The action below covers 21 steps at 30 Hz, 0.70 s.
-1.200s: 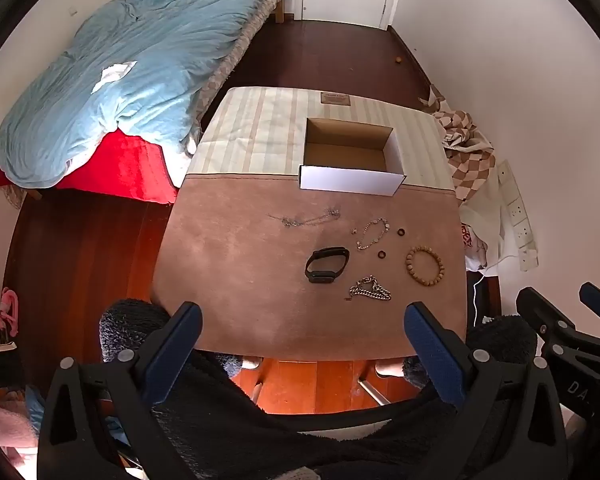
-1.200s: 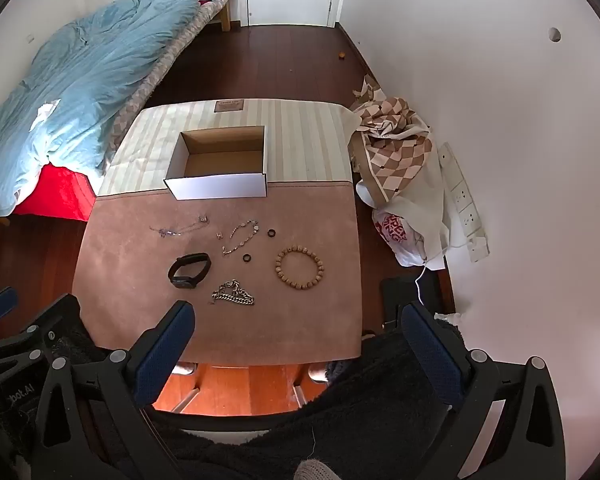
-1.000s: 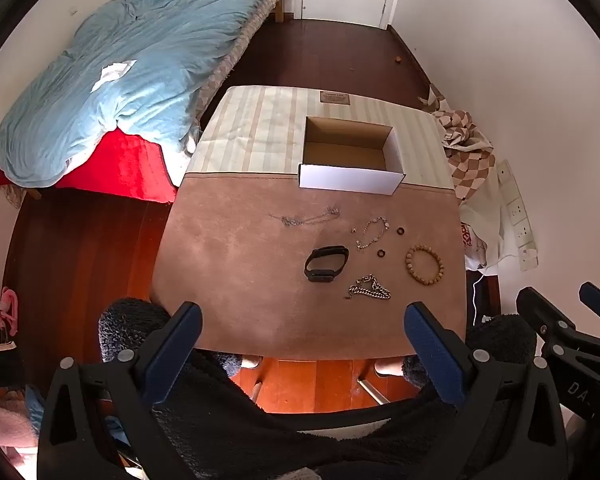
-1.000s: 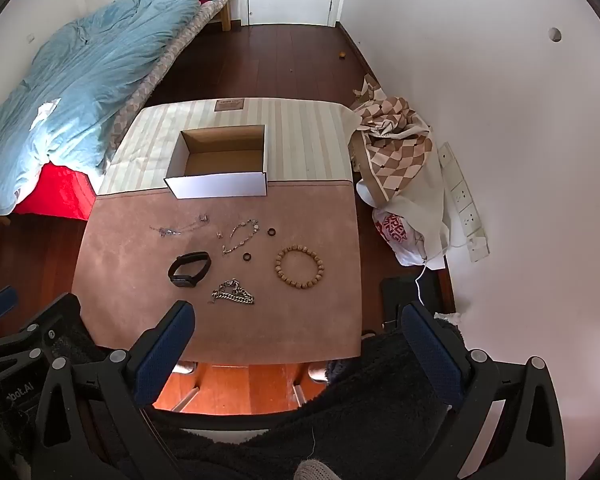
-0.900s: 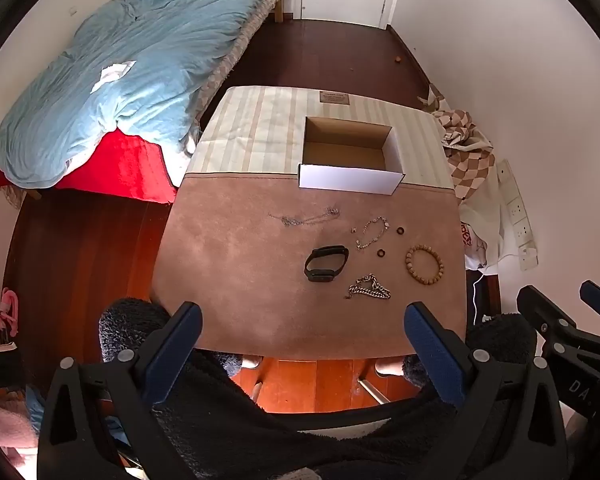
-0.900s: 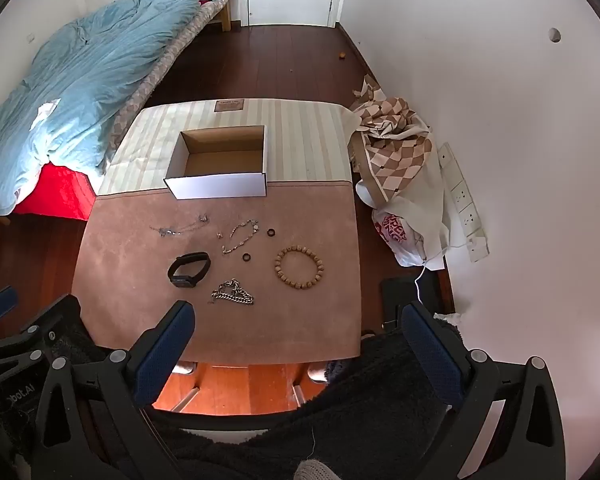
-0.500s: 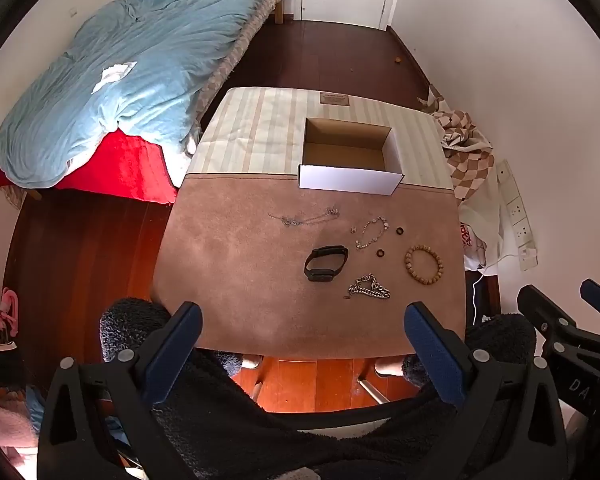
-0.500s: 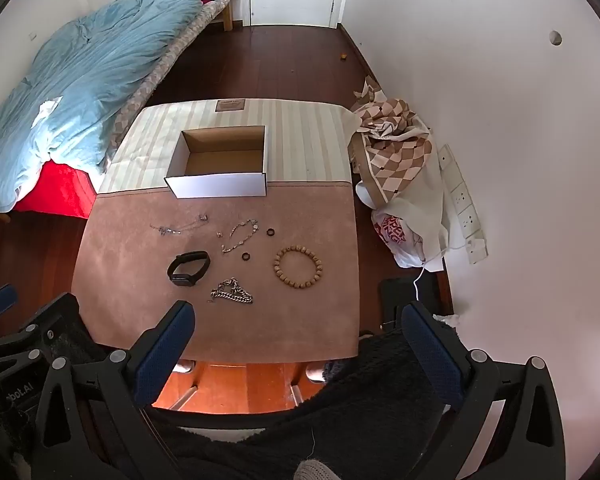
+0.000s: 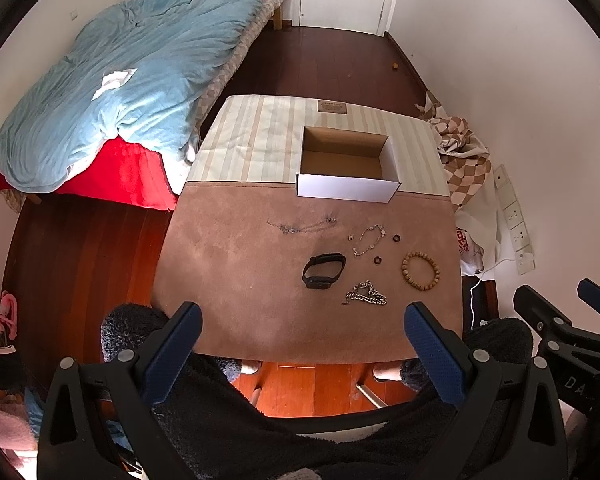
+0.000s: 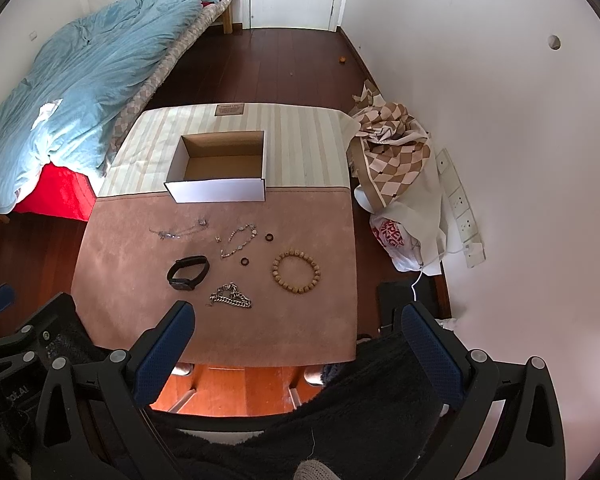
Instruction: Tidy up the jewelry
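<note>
The white box [image 10: 220,176] at frame centre shows only bare cardboard inside; the bead bracelet [image 10: 296,272] lies below it. Left gripper [image 9: 300,328] and right gripper [image 10: 296,328] gape, holding nothing.

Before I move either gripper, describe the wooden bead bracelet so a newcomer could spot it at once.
Start at the open white cardboard box at the far edge of the brown mat, then look toward the mat's near right part. The wooden bead bracelet lies flat there, farthest right of all the jewelry. It alone is a ring of round tan beads; its neighbours are thin metal chains, two small dark rings and a black band.
</note>
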### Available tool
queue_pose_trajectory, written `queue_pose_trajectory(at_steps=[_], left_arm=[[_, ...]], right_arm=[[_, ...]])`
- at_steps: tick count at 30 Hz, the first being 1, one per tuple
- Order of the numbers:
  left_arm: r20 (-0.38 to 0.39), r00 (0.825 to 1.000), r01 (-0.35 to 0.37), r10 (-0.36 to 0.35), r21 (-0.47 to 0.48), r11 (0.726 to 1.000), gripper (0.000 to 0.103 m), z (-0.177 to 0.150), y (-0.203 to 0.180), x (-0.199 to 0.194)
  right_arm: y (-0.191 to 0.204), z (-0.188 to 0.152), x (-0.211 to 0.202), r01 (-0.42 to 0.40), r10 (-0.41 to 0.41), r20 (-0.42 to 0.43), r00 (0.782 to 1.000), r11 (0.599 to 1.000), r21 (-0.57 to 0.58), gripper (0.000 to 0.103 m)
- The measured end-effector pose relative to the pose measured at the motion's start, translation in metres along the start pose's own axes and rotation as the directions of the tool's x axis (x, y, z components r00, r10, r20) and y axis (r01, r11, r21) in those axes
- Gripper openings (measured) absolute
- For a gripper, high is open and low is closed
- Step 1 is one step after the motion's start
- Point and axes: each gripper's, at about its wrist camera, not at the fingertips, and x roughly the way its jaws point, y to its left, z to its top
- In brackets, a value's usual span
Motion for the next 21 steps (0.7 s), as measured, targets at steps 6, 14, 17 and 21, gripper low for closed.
queue_pose_trajectory(at_steps=[6, 14, 17, 21], left_arm=[[-0.001, 1.0, -0.004, 0.004, 0.001, 1.0, 0.103, -0.0014, -0.0033, 0.003], [0.006, 1.0, 0.002, -0.002, 0.004, 1.0, 0.103, -0.0011, -0.0017, 0.0044], [0.004, 1.0, 0.004, -0.004, 0.005, 1.0, 0.103, -0.001, -0.0031, 0.0063], [0.005, 1.0, 0.005, -0.005, 0.005, 1.0, 0.103, -0.0006, -0.0049, 0.0084]], right_arm=[[0.0009, 0.0002, -0.0003, 0.001, -0.001, 0.001, 1.0, 1.0, 0.001, 0.103], [0.0022, 0.0029, 0.0006, 0.002, -0.002, 0.001, 1.0, 1.0, 0.001, 0.103], [0.0025, 0.0031, 0.0004, 0.003, -0.003, 0.0, 1.0, 1.0, -0.002, 0.103], [0.0038, 0.0064, 0.001, 0.006, -0.006, 0.0, 1.0, 1.0, -0.004, 0.103]])
